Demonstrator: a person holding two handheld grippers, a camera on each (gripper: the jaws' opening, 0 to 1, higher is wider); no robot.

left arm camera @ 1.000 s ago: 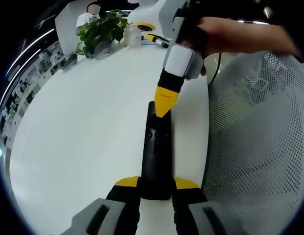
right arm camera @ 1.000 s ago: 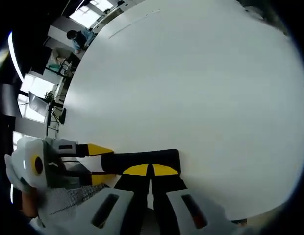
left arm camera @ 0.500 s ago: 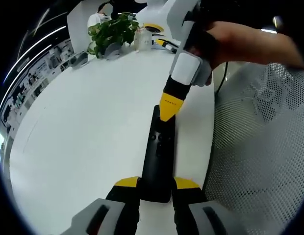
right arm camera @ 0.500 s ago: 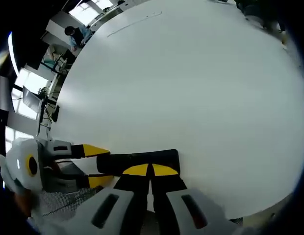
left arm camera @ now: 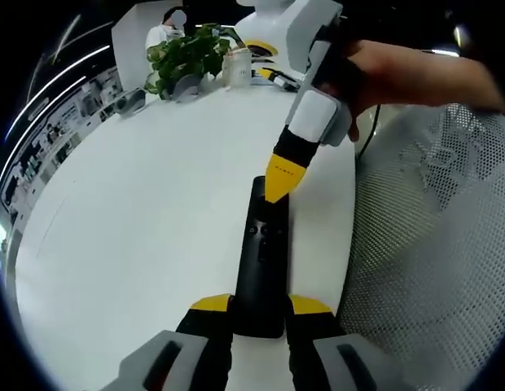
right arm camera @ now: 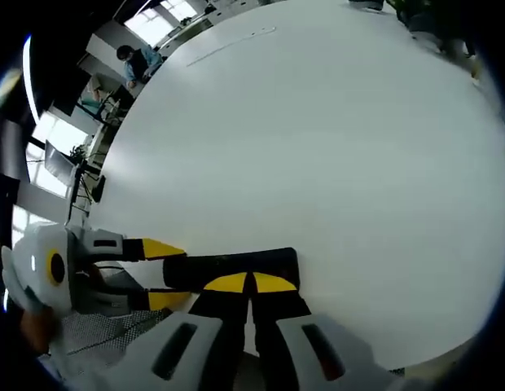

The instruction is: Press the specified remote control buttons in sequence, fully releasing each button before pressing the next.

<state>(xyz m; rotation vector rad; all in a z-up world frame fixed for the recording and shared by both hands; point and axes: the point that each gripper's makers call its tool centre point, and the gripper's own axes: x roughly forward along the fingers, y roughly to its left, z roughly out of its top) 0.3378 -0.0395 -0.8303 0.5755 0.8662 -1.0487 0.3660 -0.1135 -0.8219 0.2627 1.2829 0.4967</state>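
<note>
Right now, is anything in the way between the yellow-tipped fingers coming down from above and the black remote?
Nothing visible blocks it. In the left gripper view, the right gripper has its closed yellow tips right at the far end of the remote, with only bare white table around. The left gripper clamps the remote's near end, away from those tips.

White table, few items on it.

A broad white table (left arm camera: 147, 212) with a curved edge is seen in the left gripper view; its plain top is seen again in the right gripper view. A long black remote control (left arm camera: 262, 257) is laid flat on it near the right-hand edge, lengthwise along the left gripper view, buttons up. At the far end a potted plant (left arm camera: 186, 57) with green leaves is set, and just beside it a small pale jar (left arm camera: 238, 67). A faint thin line is marked on the surface toward the left.
</note>
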